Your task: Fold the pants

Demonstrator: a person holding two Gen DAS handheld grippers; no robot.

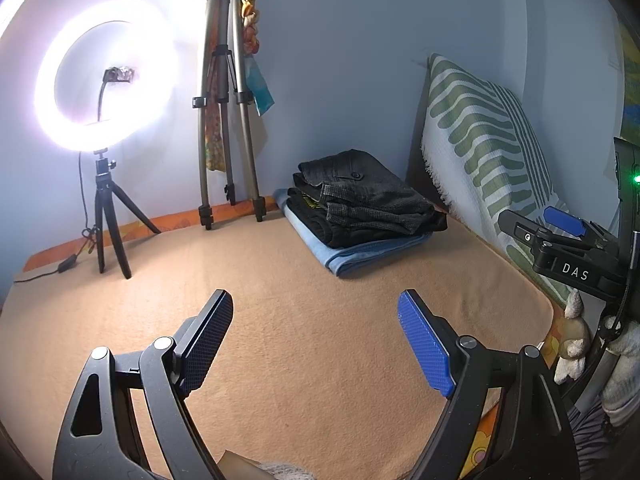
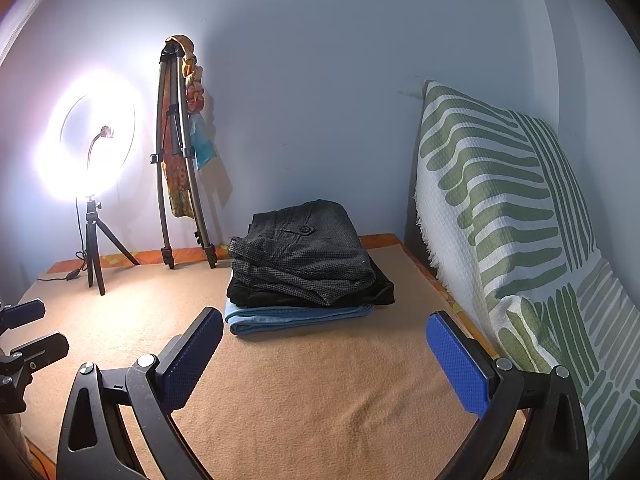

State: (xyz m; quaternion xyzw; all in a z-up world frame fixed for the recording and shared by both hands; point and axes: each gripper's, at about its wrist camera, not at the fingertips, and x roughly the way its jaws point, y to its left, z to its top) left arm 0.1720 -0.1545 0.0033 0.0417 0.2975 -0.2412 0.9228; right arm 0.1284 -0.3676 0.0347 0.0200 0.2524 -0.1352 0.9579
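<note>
So both tongs are empty right now. The left gripper (image 1: 316,340) has its blue-padded jaws spread wide over the tan fleece blanket (image 1: 304,360) with nothing between them, and the right gripper (image 2: 324,364) is the same, gaping with just blanket under it.

The pants are ahead of both tongs, back by the wall: a dark grey checked pair of trousers with a button pocket (image 2: 308,252) sits folded on top of a stack, with a black folded garment (image 2: 380,292) under it and a light blue folded cloth (image 2: 296,318) at the bottom. From the right gripper the stack is pretty much straight ahead, slightly toward its left finger. From the left gripper it's ahead and off to the right.

My read: either the fold is wrapped up and this pair has been stacked, or a new pair needs fetching, can't say which from here. No loose pants are in view. If another pair is coming, the next move is bringing it onto the open blanket between the tongs and spreading it flat.

Off to the left of both there's a glowing white ring light on a small black tripod (image 1: 104,76) and a folded grey metal tripod (image 1: 226,100), so swing clear of those. A green-and-white patterned cushion (image 2: 512,216) leans to the right.
</note>
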